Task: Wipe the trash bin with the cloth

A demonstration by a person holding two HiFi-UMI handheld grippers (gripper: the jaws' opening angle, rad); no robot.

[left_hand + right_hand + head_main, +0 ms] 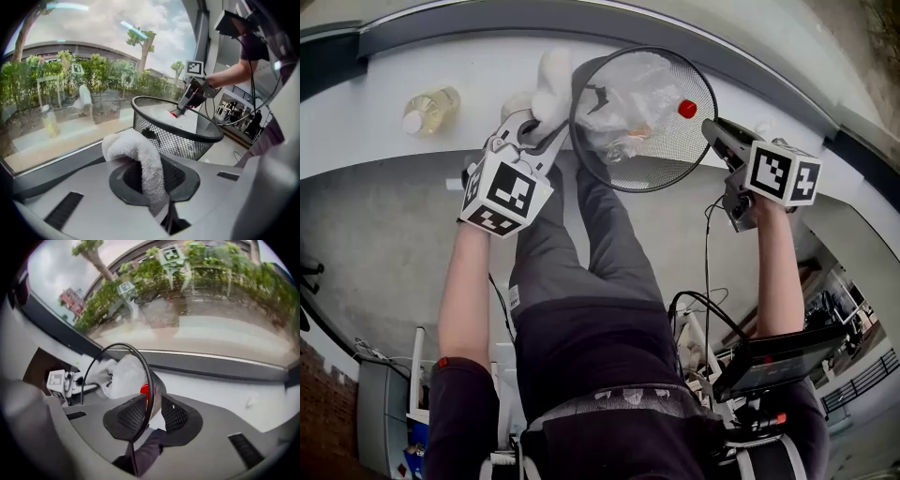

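Note:
A black mesh trash bin (623,178) stands on the white window ledge (375,131) with a clear plastic bag (628,103) and a red cap (687,109) inside. My left gripper (534,131) is shut on a white cloth (551,89), which lies against the bin's outer left side. In the left gripper view the cloth (140,154) drapes over the jaws in front of the bin (173,138). My right gripper (153,411) straddles the bin's rim (140,362) at its right side. One pad is inside and one outside, with a gap showing at the outer pad.
A plastic bottle of yellowish liquid (429,110) lies on the ledge left of the bin. A window with greenery behind it runs along the ledge's far side. The person's legs (581,253) are below the bin, and cables (708,281) hang at the right.

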